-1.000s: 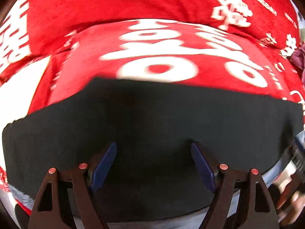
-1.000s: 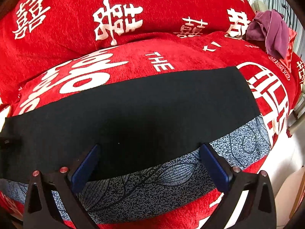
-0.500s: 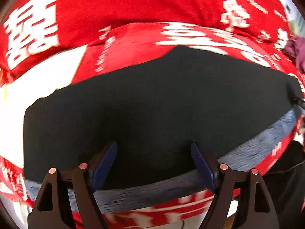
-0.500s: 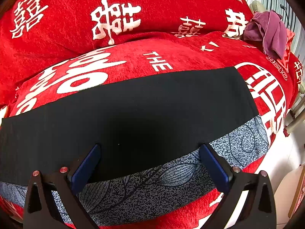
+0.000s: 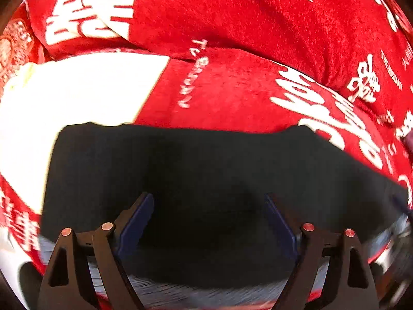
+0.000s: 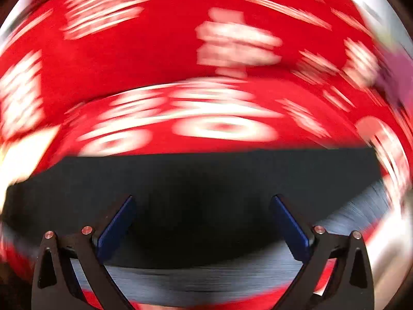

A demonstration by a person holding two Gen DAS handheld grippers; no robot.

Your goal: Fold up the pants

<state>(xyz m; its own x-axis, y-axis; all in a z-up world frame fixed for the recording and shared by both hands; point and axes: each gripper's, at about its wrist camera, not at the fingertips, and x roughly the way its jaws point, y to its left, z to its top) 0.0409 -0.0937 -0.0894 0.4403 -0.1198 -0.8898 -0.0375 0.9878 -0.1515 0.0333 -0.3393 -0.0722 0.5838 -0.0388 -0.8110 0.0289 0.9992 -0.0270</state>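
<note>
**Both grippers spread above the black pants**

Your left gripper (image 5: 209, 219) hangs over the pants (image 5: 206, 175), which lie flat as a broad black band across the lower half of the left wrist frame; its jaws have just been opening wider and stand spread, with cloth below them but nothing pinched. A grey patterned strip (image 5: 206, 292) shows along the pants' near edge at the bottom; the red sofa cover (image 5: 245, 95) with white lettering fills the upper frame, and a white patch (image 5: 77, 90) sits at left. Your right gripper (image 6: 204, 222) is likewise spread over the pants (image 6: 206, 175), gripping nothing; that view is heavily blurred. No containers show.
</note>
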